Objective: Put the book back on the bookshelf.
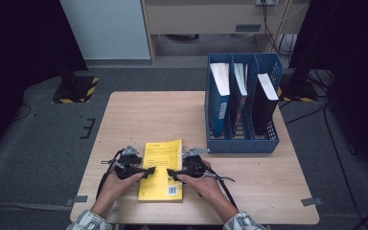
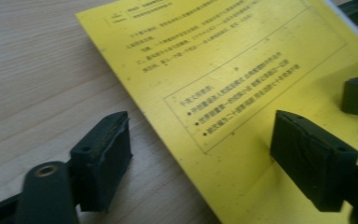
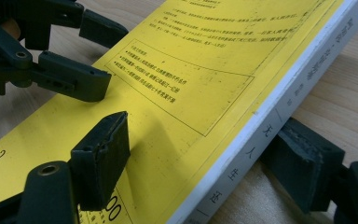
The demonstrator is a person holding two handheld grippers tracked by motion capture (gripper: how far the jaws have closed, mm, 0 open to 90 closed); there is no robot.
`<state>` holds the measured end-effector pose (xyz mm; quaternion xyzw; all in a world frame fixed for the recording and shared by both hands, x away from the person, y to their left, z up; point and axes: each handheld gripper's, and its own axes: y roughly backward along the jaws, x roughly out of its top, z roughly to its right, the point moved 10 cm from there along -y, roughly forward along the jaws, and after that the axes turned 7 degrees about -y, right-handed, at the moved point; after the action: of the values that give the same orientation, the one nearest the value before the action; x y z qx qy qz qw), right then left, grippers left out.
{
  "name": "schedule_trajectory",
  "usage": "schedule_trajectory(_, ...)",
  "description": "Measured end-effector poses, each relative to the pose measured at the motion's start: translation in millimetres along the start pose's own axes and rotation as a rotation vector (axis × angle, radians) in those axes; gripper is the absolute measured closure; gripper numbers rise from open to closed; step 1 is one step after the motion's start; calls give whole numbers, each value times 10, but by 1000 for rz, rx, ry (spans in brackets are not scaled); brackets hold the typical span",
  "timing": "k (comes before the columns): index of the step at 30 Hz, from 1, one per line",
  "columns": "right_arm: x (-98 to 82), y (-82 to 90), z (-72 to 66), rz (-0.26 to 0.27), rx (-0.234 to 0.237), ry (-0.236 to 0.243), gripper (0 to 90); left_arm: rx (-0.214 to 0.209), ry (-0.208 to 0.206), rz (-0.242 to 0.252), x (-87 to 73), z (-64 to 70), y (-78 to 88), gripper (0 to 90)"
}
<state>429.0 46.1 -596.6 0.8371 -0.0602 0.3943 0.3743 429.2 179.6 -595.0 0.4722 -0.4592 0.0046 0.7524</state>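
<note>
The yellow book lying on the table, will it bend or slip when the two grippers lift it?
Probably it will bend only a little: the yellow book shows a thick white spine, so it looks fairly stiff. Its cover looks smooth, so it might slip. The right gripper and left gripper each straddle an edge, jaws open, so lifting from both sides should keep it level.

Bare table (image 1: 139,115) left of file rack (image 1: 242,139)

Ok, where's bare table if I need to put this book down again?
Free: the table's far-left stretch, beyond the yellow book and left of the blue file rack; also the near-right corner below the rack. Crowded: the near-centre, around the book and both grippers.
</note>
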Motion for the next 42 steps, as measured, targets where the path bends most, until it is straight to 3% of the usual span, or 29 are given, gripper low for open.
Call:
schedule_trajectory(3, 7, 5, 3, -13, 7, -17, 250, 1, -4, -6, 5, 4, -4, 192)
schedule_trajectory(10, 71, -61, -20, -82, 17, -26, 246, -24, 7, -9, 33, -1, -13, 231)
schedule_trajectory(13, 94, -101, -39, -88, 14, -22, 249, -25, 14, -5, 36, -6, -14, 241)
schedule_trajectory(16, 99, -130, -81, -88, 28, -28, 298, -22, -7, -5, 59, 14, -23, 284)
schedule_trajectory(19, 131, -155, -68, -74, -6, -38, 335, -4, -11, -11, 72, 17, -23, 283)
schedule_trajectory(25, 235, -95, -69, -40, 4, -54, 500, -12, 1, -9, 79, 12, -8, 282)
schedule_trajectory(30, 339, -32, -129, -13, 13, -29, 593, -21, 13, 8, 89, 7, 11, 280)
schedule_trajectory(37, 469, 65, -191, 35, 22, -12, 675, -30, -5, 44, 132, 22, 22, 274)
schedule_trajectory(42, 521, 105, -219, 48, 23, 7, 691, -55, -5, 56, 145, 59, 2, 210)
